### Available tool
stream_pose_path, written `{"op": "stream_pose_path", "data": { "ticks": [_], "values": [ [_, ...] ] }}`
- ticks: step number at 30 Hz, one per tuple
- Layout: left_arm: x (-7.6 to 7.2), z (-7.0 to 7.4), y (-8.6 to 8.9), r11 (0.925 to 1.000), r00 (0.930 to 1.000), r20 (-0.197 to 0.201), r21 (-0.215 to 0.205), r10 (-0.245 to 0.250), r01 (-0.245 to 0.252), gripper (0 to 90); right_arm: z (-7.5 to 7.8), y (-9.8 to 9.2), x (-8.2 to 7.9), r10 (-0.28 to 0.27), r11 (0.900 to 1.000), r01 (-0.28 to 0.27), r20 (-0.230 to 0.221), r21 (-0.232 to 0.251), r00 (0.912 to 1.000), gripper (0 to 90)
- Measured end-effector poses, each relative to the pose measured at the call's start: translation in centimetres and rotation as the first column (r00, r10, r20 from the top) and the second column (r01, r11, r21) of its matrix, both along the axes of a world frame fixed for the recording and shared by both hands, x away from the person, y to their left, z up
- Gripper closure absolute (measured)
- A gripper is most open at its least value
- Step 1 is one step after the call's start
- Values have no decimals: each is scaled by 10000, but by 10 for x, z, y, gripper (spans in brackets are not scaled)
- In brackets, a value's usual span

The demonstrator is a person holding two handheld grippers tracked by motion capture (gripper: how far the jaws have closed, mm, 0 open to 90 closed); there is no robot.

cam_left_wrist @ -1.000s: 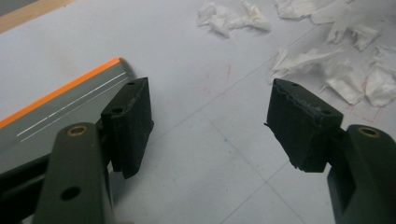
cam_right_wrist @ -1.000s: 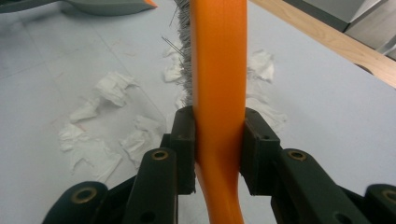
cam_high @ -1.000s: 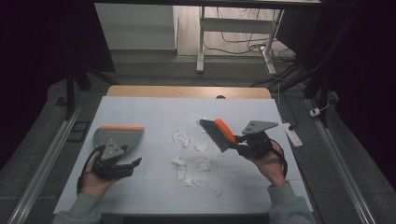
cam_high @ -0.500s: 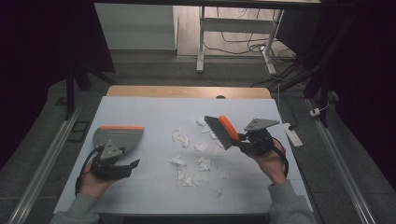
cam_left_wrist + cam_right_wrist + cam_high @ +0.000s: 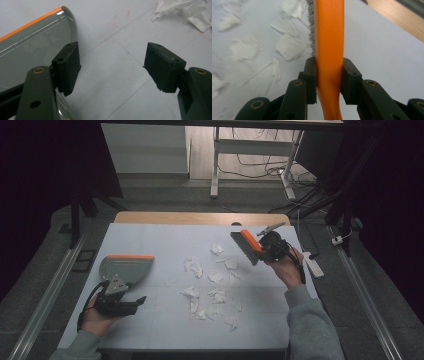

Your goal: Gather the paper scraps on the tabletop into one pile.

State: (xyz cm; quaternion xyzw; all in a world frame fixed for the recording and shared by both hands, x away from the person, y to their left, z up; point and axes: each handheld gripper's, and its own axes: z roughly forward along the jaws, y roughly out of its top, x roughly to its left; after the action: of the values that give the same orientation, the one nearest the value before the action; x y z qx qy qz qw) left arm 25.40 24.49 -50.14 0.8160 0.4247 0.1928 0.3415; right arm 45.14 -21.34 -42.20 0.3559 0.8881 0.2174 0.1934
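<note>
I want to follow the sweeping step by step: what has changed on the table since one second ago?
The right gripper, still shut on the orange-handled hand brush with grey bristles, carried it toward the table's far right side, away from the scraps. The left gripper stayed near the grey dustpan with an orange edge, jaws open and empty. The torn white paper scraps lie as before.

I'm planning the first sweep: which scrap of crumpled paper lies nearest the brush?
The paper scrap just below the brush bristles in the high view, at the pile's upper right; the other scraps lie lower or further left.
</note>
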Motion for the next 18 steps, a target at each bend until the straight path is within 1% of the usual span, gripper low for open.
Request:
{"op": "stream_pose_path", "data": {
  "ticks": [2, 3, 6, 10, 11, 14, 15, 16, 18],
  "values": [
    [-1, 0, 2, 9999, 10000, 48, -114, 84, -84, 300, -3, 11, 10, -25, 9990, 16, -195, -450, 9998, 695],
    [-1, 0, 3, 9998, 9999, 65, -150, 109, -108, 300, -5, 15, 15, -11, 9982, -7, -291, -603, 9996, 695],
    [-1, 0, 2, 9998, 9999, 104, -176, 97, -95, 300, -10, 27, 28, -118, 9935, 69, -420, -1137, 9990, 695],
    [-1, 0, 1, 9999, 10000, 91, -166, 36, -34, 300, -18, 37, 40, -153, 9877, 43, -697, -1566, 9975, 695],
    [-1, 0, 1, 9999, 9999, 95, -165, 47, -45, 300, -20, 40, 42, -150, 9863, 19, -781, -1647, 9968, 695],
    [0, 0, 3, 9997, 9999, 107, -196, 113, -111, 301, -24, 49, 43, 109, 9819, -291, -976, -1871, 9952, 695],
    [0, 0, 3, 9997, 9999, 106, -214, 127, -125, 301, -24, 52, 42, 215, 9828, -400, -1033, -1805, 9944, 696],
    [0, 0, 3, 9997, 9998, 113, -223, 144, -142, 301, -25, 55, 40, 362, 9812, -559, -1085, -1845, 9934, 696],
    [-1, 0, 3, 9996, 9998, 109, -224, 147, -145, 301, -26, 62, 35, 865, 9726, -1075, -1083, -2061, 9904, 697]
  ]
}}
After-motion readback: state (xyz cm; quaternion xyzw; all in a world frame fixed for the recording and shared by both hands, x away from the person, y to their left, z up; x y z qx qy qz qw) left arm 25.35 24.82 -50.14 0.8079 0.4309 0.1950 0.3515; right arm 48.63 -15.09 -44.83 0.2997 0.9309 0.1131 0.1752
